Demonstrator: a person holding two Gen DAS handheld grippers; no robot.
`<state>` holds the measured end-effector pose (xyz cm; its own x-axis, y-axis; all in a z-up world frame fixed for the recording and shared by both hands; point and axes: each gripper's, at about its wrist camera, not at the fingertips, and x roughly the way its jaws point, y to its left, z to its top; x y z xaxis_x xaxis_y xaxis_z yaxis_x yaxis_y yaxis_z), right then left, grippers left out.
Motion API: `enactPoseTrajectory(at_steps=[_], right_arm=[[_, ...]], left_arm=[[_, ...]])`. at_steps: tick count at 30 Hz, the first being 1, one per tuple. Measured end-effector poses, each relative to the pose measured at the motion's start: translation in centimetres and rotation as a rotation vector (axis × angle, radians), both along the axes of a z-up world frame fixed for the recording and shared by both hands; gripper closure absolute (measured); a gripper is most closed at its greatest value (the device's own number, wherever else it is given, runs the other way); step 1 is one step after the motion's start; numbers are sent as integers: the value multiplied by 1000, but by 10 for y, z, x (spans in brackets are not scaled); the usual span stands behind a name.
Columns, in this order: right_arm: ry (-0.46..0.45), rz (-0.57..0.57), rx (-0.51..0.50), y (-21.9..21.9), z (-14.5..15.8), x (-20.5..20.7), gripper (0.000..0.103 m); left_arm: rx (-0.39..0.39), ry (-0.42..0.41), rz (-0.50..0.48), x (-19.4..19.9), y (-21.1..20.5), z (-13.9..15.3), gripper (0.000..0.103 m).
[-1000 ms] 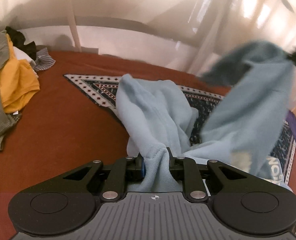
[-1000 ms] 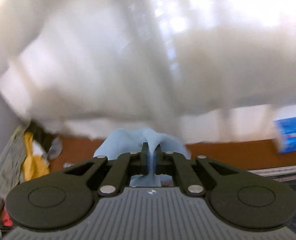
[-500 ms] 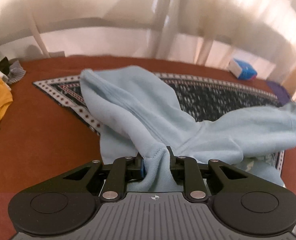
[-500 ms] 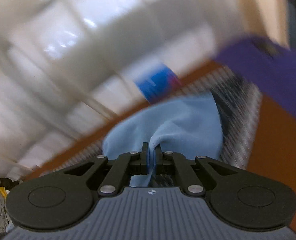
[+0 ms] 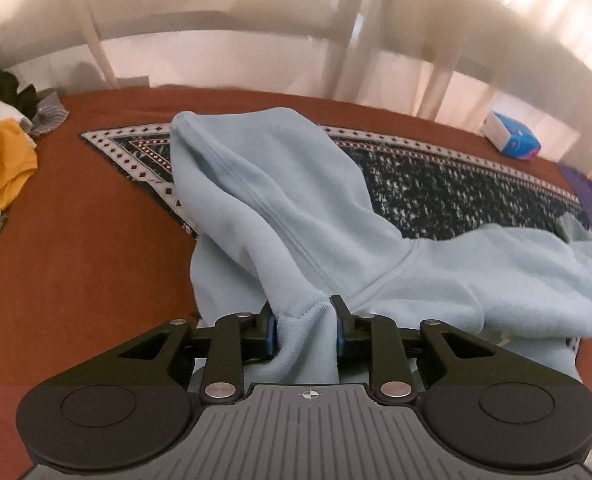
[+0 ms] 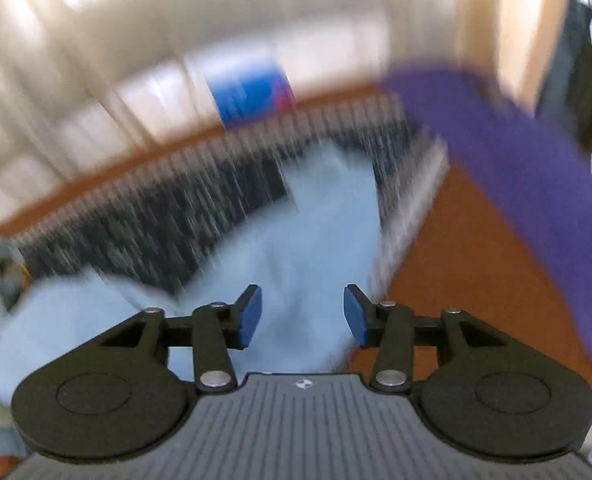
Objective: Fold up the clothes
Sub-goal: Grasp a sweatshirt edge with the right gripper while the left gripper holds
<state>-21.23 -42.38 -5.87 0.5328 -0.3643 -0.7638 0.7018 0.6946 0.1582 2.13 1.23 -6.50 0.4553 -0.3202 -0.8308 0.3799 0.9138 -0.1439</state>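
- Across the left wrist view, the left claw (image 5: 305,322) is clamped on a bunched edge of the light blue hoodie (image 5: 296,216), exactly as half a second ago; the grip has not shifted.
- From that pinch the hoodie spreads toward 12 o'clock over the patterned rug (image 5: 456,184) on the red-brown surface (image 5: 76,260), its hood lying toward 11 o'clock, and its far side, which was lifted at 3 o'clock a moment ago, now lies slumped on the rug.
- At 9 o'clock a pile of other clothes (image 5: 0,160) waits well apart; a blue box (image 5: 512,140) sits at 2 o'clock.
- Over in the right wrist view, heavily blurred, the right claw (image 6: 303,316) now stands apart with nothing between its blue pads (image 6: 250,316), where half a second ago it pinched blue cloth.
- That release has dropped the hoodie (image 6: 296,248) beneath it, toward 12 o'clock on the rug (image 6: 156,216); a purple item (image 6: 516,184) lies at 2 o'clock.
- Judging by this, the garment is laid out but not flat; smoothing and the first fold are not yet done.
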Motion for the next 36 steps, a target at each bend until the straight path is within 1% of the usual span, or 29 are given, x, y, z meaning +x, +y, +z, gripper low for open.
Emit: enactPoseTrajectory(at_steps=[1,2,4,7,8,9,11,13,16,20,23,24,25,26,27,28,30,31,32,33,36], right_arm=[[-43,38,-25,6,16,8,40],[-86,97,-17,13,28,23,38],[-160,224,6,30,48,56,38],[-182,458,96,67,46,128,34],[-181,531,125,80,44,150,30],[-161,594,148,95,39,172,28],[-98,706,167,129,27,218,28],[-39,804,150,162,13,257,28],[7,904,126,207,-1,305,29],[36,957,99,246,-14,340,29],[68,962,33,264,-27,358,29],[82,966,24,265,-32,364,32],[87,972,47,264,-37,367,42],[84,979,97,261,-41,367,83],[76,978,128,257,-41,366,86],[58,964,125,253,-37,363,86],[22,934,115,243,-28,355,87],[0,915,109,235,-20,350,88],[-24,890,113,224,-12,345,88],[-45,866,119,214,-4,339,88],[-130,790,115,178,25,315,88]], left_arm=[[4,-12,-10,-1,-4,0,64],[6,-19,-15,-2,-9,1,64],[20,-39,-46,-6,-19,1,64],[33,-66,-98,-11,-32,1,64],[43,-77,-120,-13,-37,0,64],[56,-89,-138,-16,-41,0,64],[92,-118,-186,-23,-51,-3,64],[126,-147,-239,-31,-61,-6,64],[156,-176,-325,-43,-73,-13,64],[168,-197,-413,-53,-79,-20,64],[151,-191,-415,-50,-74,-20,64],[136,-179,-405,-46,-69,-19,64],[120,-163,-391,-41,-64,-18,63],[102,-142,-376,-37,-59,-17,62],[76,-124,-356,-32,-52,-15,60],[46,-111,-332,-28,-45,-11,59],[-10,-98,-279,-22,-30,0,46],[-32,-101,-255,-20,-23,6,42],[-56,-110,-229,-19,-17,13,34],[-76,-122,-207,-17,-9,20,30],[-108,-167,-157,-14,11,40,27]])
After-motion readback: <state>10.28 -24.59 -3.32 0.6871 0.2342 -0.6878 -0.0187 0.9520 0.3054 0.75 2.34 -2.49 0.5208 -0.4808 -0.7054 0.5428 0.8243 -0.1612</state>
